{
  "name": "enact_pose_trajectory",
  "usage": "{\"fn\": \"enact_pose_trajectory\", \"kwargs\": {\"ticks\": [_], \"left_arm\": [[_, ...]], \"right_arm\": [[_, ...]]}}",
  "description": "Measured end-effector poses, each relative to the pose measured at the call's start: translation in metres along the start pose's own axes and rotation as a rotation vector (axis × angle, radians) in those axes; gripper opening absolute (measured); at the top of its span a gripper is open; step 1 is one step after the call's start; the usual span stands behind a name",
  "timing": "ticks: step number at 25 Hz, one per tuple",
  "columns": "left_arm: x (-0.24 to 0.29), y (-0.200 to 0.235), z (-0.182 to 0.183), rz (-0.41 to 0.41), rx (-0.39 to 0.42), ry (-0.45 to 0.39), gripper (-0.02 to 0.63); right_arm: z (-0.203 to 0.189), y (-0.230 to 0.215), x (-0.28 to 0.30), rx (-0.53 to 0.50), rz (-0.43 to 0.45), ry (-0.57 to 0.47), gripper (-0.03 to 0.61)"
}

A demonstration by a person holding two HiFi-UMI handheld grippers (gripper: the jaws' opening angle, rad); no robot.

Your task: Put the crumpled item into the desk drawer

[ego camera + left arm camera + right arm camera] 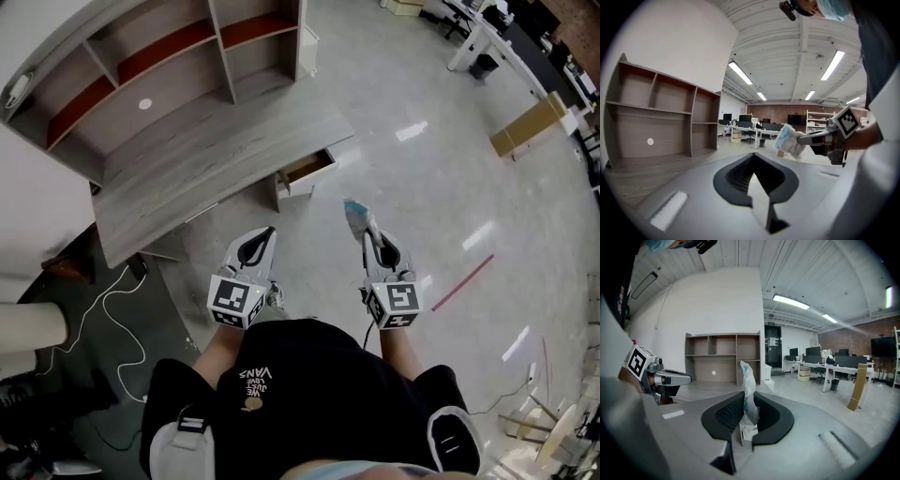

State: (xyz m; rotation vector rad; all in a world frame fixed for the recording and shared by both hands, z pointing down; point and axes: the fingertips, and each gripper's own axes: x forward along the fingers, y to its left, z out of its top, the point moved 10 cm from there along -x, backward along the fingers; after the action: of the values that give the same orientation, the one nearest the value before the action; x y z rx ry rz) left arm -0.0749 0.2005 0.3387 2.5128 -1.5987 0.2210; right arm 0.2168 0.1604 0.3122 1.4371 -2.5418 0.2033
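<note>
Closest in, the right gripper [366, 230] has its jaws pinched onto the crumpled item [353, 212] — a white and blue wad that stands up out of the jaws and pokes past their tips, held in the air in front of the person. Beside it the left gripper [268, 234] is fully closed with nothing between its jaws. Both are over bare floor [422, 187], apart from the desk.

The step in hand looks like the carry to the drawer, so the grip should be kept firm: only the lower part of the wad is caught, and a light, springy thing like this could slip if the jaws ease early.

Further on, the drawer [305, 172] sits under the right-hand end of the desk [187, 178], already pulled out with its inside showing, so no opening seems needed. Best to bring the wad in from above, lower it below the drawer's rim near the middle, and only then open — letting go higher risks it bouncing off the front edge. The left gripper is free to push the drawer shut afterwards. The shelves [141, 56] along the desk's back edge play no part
</note>
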Motion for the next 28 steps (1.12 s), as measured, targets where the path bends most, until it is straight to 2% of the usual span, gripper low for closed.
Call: {"fn": "enact_pose_trajectory", "kwargs": {"ticks": [11, 16, 21, 28], "left_arm": [[0.042, 0.073, 0.001, -0.125, 0.066, 0.01, 0.051], [0.066, 0.082, -0.008, -0.15, 0.074, 0.015, 0.051], [0.092, 0.08, -0.019, -0.142, 0.069, 0.018, 0.051], [0.122, 0.085, -0.041, -0.082, 0.045, 0.037, 0.051]], "right_arm": [[0.004, 0.02, 0.056, 0.04, -0.12, 0.003, 0.044], [0.001, 0.011, 0.07, 0.046, -0.127, 0.041, 0.044], [0.0, -0.012, 0.093, 0.018, -0.116, 0.021, 0.044], [-0.007, -0.041, 0.127, -0.015, -0.056, 0.037, 0.044]]}}
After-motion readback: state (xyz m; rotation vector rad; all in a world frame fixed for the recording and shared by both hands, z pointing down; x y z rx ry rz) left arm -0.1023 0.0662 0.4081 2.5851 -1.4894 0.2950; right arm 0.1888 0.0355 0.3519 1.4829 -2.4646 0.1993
